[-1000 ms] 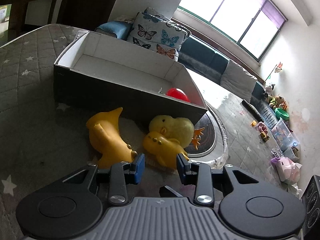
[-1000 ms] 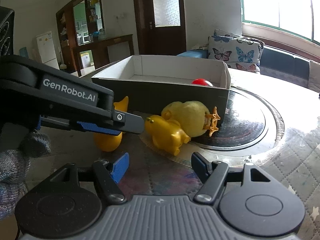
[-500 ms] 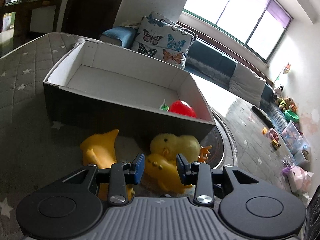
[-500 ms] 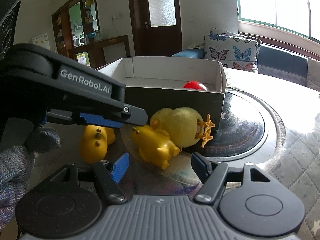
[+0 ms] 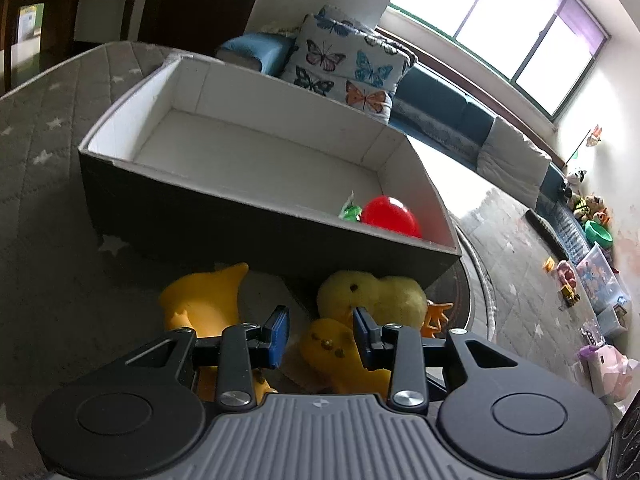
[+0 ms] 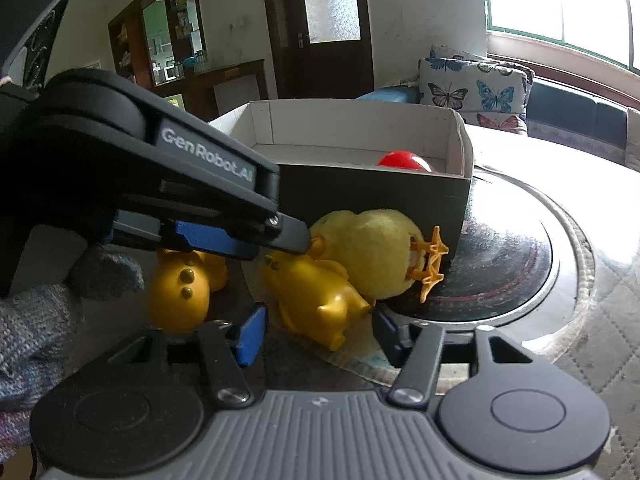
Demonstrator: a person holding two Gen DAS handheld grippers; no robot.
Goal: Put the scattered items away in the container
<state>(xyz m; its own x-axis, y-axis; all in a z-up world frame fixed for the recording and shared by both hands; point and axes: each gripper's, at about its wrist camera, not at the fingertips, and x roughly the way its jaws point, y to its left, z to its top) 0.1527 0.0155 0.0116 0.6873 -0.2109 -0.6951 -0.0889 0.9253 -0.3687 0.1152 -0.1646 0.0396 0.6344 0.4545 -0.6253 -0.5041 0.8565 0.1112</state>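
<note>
A dark cardboard box [image 5: 256, 232] with a white inside holds a red ball [image 5: 390, 216] in its near right corner. In front of it lie a golden plastic duck [image 5: 332, 354], a fuzzy yellow chick [image 5: 384, 292] and a second yellow plastic toy [image 5: 204, 300]. My left gripper [image 5: 320, 330] is open, its pads on either side of the golden duck's head. My right gripper [image 6: 316, 326] is open around the same duck's [image 6: 316, 296] rear end. The left gripper's finger [image 6: 224, 236] crosses the right wrist view above the duck.
The box [image 6: 360, 184] stands partly on a dark round glass turntable [image 6: 512, 256]. A grey quilted cover with stars [image 5: 44, 208] lies on the table. Butterfly cushions [image 5: 348, 68] and a sofa lie beyond; toys litter the floor at far right [image 5: 576, 272].
My left gripper has moved forward and down over the golden duck, which now sits between its pads. My right gripper has closed in on the duck from the other side.
</note>
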